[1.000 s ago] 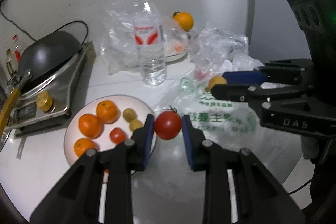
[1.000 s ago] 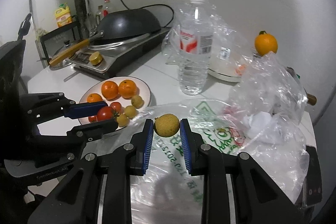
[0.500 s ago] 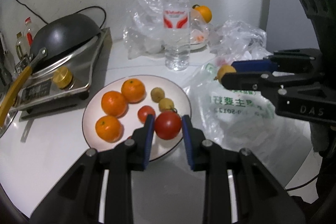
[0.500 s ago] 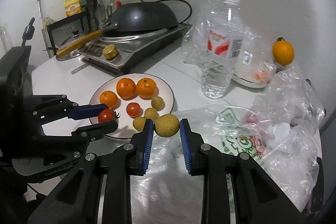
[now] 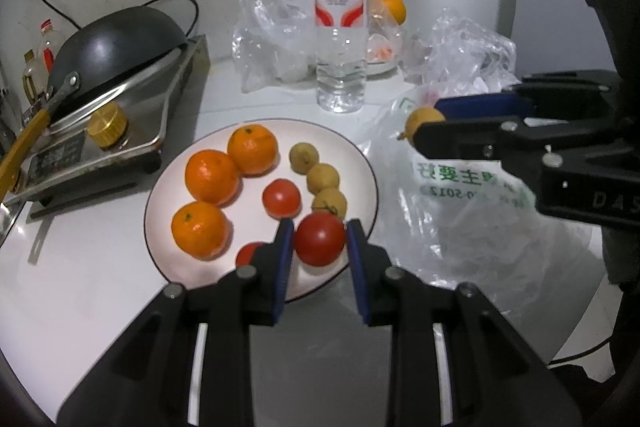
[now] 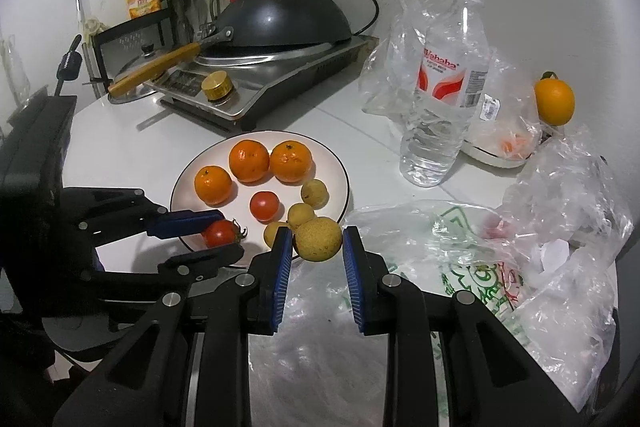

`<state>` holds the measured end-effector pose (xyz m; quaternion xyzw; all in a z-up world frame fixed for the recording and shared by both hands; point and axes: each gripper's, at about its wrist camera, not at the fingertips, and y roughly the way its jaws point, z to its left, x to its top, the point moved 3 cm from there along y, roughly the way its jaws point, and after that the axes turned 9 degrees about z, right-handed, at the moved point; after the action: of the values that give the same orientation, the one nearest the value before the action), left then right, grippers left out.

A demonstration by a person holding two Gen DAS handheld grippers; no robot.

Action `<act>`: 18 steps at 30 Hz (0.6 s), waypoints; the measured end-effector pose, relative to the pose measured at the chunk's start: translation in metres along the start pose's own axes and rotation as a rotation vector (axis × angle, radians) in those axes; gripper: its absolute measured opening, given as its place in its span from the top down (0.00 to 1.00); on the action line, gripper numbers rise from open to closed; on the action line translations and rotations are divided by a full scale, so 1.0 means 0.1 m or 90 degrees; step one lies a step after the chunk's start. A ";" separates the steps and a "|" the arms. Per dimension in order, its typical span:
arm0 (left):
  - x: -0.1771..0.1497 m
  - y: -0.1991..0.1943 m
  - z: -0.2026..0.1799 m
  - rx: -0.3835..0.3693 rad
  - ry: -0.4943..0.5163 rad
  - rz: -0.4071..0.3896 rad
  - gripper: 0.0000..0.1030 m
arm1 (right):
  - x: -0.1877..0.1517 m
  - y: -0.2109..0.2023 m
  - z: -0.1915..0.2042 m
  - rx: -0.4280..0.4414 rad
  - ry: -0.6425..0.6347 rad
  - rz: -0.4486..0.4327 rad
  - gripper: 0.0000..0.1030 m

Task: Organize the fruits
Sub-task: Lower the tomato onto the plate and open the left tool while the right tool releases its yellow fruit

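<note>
A white plate [image 5: 164,187] holds three oranges [image 5: 212,177], a small tomato [image 5: 281,197] and three small yellow-brown fruits [image 5: 322,177]. My left gripper [image 5: 320,231] is shut on a red tomato [image 5: 320,247] over the plate's near edge. A second small tomato [image 5: 248,253] peeks out behind its left finger. In the right wrist view, my right gripper [image 6: 316,235] is shut on a round yellow-brown fruit [image 6: 318,241] just off the right rim of the plate [image 6: 332,163]. The left gripper [image 6: 218,235] shows there at the left with its tomato.
A water bottle [image 5: 341,27] stands behind the plate among clear plastic bags [image 5: 276,27]. A printed bag [image 5: 460,203] lies to the right. A wok on a cooker [image 5: 116,39] sits at the left. One orange [image 6: 554,103] rests at the back right.
Both grippers moved left with their fruit. The left one's tomato went from over the bag's edge to over the plate and lower. The right one's fruit reached the plate's rim.
</note>
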<state>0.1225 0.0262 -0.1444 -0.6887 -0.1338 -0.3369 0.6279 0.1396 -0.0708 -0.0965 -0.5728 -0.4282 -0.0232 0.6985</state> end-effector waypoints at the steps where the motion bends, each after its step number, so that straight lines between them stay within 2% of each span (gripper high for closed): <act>1: 0.00 0.01 0.00 -0.001 -0.001 0.001 0.73 | 0.00 0.01 0.00 0.000 0.000 0.001 0.73; 8: 0.00 0.05 0.02 -0.006 0.002 0.006 0.72 | 0.04 0.07 0.04 -0.002 -0.005 0.011 0.73; 18: -0.01 -0.15 0.22 0.000 -0.021 -0.021 0.70 | 0.13 0.20 0.21 0.006 -0.029 0.025 0.73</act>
<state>0.1192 0.0497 -0.1335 -0.6918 -0.1554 -0.3362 0.6198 0.1461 -0.0406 -0.1047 -0.5780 -0.4328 0.0053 0.6918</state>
